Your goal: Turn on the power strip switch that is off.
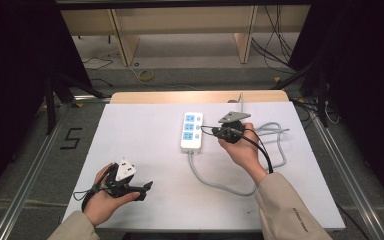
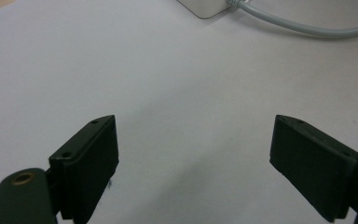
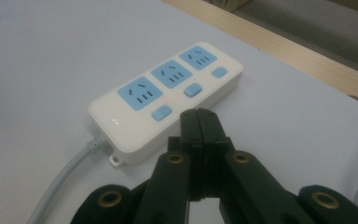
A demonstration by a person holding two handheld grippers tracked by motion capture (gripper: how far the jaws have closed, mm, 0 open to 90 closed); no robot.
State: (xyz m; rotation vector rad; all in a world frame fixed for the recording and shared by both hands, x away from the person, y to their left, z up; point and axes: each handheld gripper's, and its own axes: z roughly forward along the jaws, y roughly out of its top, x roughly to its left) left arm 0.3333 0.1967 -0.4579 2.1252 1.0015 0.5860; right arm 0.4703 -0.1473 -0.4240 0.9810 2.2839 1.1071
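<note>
A white power strip (image 1: pixel 191 130) with three blue sockets and blue switches lies flat on the white table top; its near end shows in the right gripper view (image 3: pixel 168 102). My right gripper (image 1: pixel 203 129) is shut with nothing between its jaws, its tips (image 3: pixel 198 122) just beside the strip's switch side. My left gripper (image 1: pixel 148 186) rests near the table's front left, held in a hand. Its jaws stand wide open (image 2: pixel 193 161) over bare table, nothing between them. A corner of the strip (image 2: pixel 204 6) appears far off in the left gripper view.
The strip's grey cord (image 1: pixel 220 186) runs toward the front, then loops back behind my right hand (image 1: pixel 275 131). A wooden board edge (image 1: pixel 190 96) borders the table's far side. Cables and shelf legs lie on the floor beyond.
</note>
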